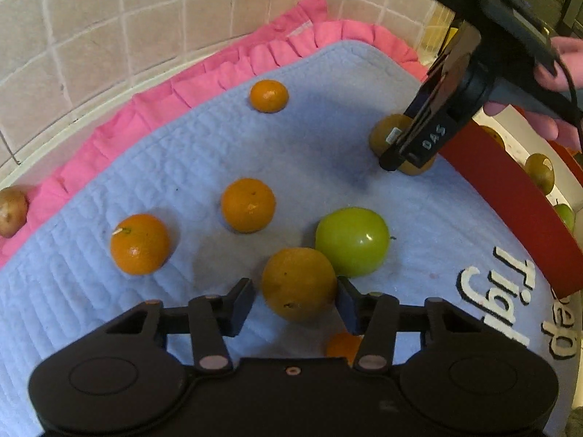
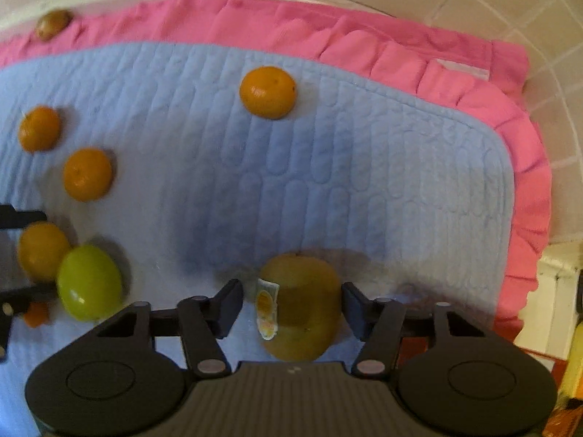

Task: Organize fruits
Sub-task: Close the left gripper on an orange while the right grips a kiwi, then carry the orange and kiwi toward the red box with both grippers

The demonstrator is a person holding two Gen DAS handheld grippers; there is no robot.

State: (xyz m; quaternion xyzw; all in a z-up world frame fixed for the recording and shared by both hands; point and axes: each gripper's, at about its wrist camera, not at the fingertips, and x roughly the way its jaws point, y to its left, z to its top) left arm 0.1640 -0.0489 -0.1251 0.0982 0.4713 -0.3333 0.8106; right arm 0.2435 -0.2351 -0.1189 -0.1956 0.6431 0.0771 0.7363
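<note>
Between my left gripper's spread fingers sits an orange on the blue mat, the right pad touching it, a green apple just beyond. Farther right, my right gripper straddles a stickered brown fruit, jaws apart.

Five oranges are scattered over the blue quilted mat, the nearest one touching a shiny green apple. A brownish-green stickered fruit lies apart, and a brown one is seen on the pink frill.
</note>
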